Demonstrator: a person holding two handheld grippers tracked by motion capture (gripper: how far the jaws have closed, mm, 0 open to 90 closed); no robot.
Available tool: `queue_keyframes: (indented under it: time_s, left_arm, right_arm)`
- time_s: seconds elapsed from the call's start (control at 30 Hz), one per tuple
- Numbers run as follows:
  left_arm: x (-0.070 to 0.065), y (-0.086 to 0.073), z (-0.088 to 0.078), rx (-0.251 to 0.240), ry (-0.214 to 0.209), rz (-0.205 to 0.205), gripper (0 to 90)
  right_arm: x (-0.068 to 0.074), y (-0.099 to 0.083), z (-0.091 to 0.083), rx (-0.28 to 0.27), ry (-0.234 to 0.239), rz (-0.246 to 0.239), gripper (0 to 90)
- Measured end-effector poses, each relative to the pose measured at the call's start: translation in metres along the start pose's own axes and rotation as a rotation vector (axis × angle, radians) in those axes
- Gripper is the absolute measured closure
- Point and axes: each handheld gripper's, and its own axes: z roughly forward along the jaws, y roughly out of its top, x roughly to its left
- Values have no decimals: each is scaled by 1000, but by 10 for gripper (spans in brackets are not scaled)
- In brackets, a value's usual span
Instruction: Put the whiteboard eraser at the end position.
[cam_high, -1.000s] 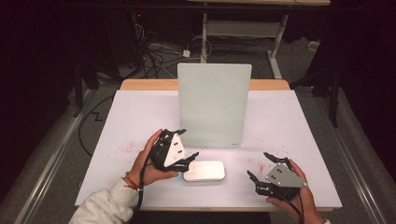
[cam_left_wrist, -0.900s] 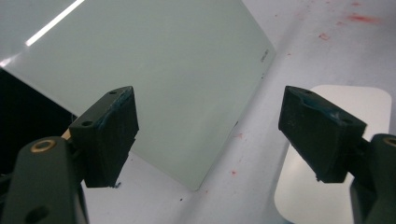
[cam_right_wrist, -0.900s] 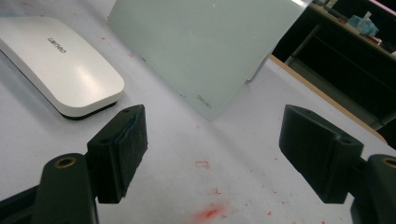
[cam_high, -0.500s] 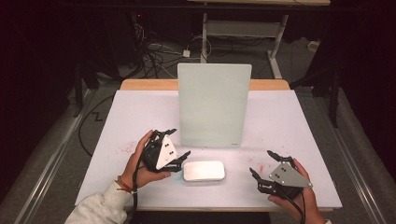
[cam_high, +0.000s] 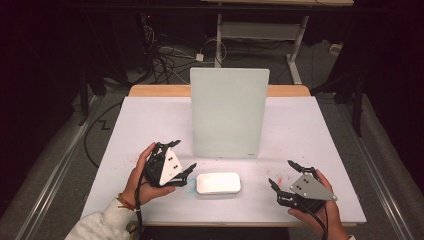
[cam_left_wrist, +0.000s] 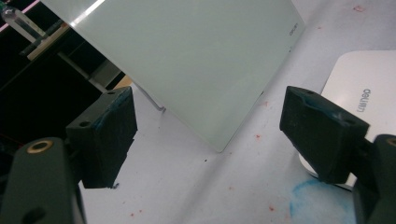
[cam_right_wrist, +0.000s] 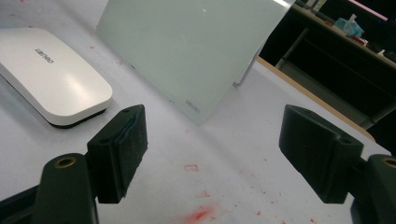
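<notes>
Resting on white surface (cam_high: 150, 125), red and blue marker smudges on it | white eraser block (cam_high: 218, 183) flat at front centre, just right of left gripper (cam_high: 181, 156); jaws wide apart, empty | right gripper (cam_high: 284, 175) same, apart from block | glass board (cam_high: 229, 113) upright behind | dark room, floor cables (cam_high: 165, 60), desk frame (cam_high: 260, 30) beyond
</notes>
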Motion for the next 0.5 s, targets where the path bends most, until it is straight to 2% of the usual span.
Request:
queue_keyframes:
  time_s: [0.3,0.5]
  left_arm:
    - [-1,-17,-9,13,43,-9,185]
    - [1,-29,-16,24,54,-36,184]
  right_arm:
    - [0,0,0,4,-2,2,241]
    - [0,-1,1,7,-3,5,241]
